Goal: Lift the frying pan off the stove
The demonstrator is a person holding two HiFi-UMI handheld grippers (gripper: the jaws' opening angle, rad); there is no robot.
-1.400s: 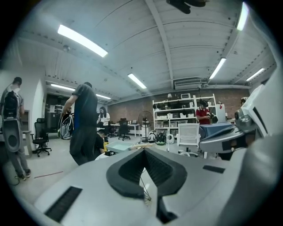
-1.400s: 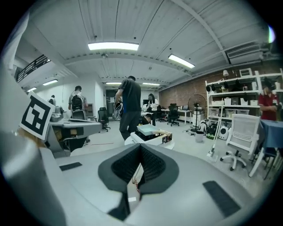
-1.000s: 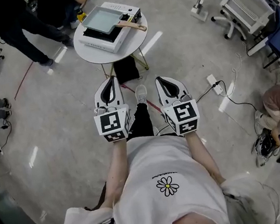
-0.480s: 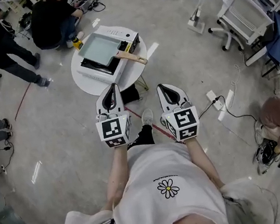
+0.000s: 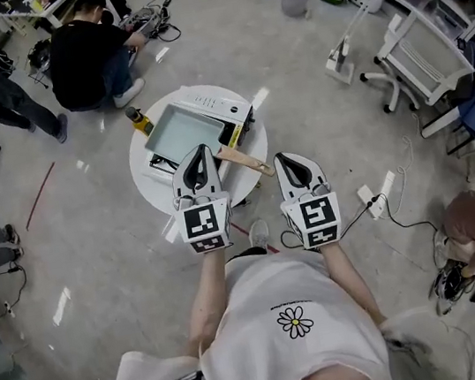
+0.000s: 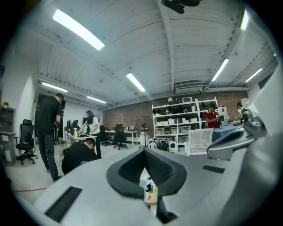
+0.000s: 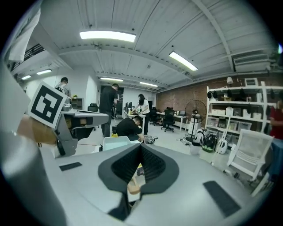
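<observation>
Hovering near round white table (image 5: 143, 168), glossy floor (image 5: 94, 243): left tool (image 5: 195, 151), right tool (image 5: 284, 157) closed.

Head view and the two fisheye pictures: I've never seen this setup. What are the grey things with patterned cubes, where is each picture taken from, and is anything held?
A person holds a grasping tool in each hand; the cubes are part of them. The head view comes from a camera on the person's head, looking down. The other two come from cameras riding on the left tool and right tool, looking along their jaws. Both are shut and hold nothing. On a round table, a frying pan with a wooden handle sits on a stove.
</observation>
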